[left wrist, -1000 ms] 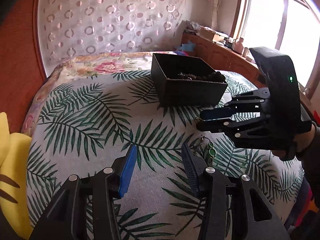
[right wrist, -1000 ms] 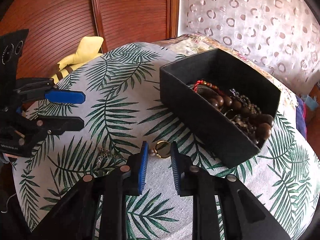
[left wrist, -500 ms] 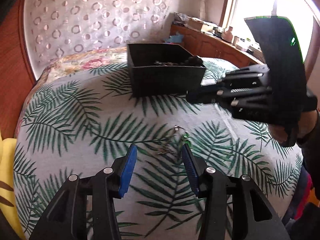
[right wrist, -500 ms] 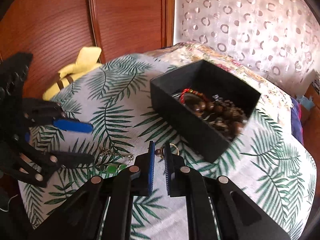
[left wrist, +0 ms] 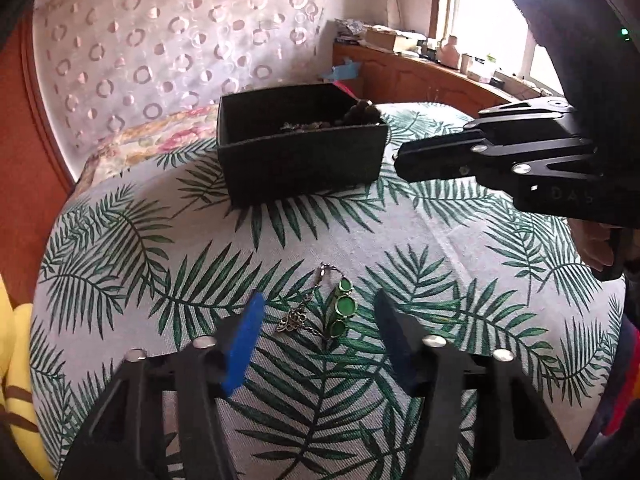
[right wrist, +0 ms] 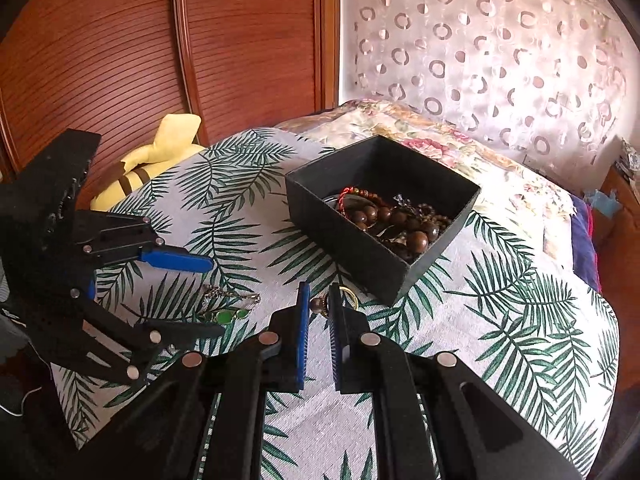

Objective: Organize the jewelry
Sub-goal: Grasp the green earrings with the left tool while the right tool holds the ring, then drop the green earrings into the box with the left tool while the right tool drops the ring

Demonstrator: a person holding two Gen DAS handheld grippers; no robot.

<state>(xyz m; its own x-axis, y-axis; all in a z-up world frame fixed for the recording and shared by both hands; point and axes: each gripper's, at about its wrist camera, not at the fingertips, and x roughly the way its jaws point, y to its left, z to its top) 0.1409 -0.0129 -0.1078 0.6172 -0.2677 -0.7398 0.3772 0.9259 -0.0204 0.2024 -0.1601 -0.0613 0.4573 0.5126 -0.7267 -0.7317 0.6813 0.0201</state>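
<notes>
A: What sits nearest the left gripper?
B: Its jaws stand wide apart, holding nothing. Between them, on the palm-leaf cloth, lie a green pendant and a small metal chain charm, side by side.

A: And the right gripper?
B: Its jaws are nearly closed, with a narrow gap. A gold ring with a brown bead sits at the fingertips; whether it is pinched I cannot tell.

A: Farther out?
B: The black box rests on the cloth just beyond the right gripper, open-topped, with brown wooden beads and a red cord bracelet heaped inside.

A: Beyond that?
B: A yellow plush toy lies at the cloth's edge by the wooden panelled doors, and a circle-patterned curtain hangs behind.
</notes>
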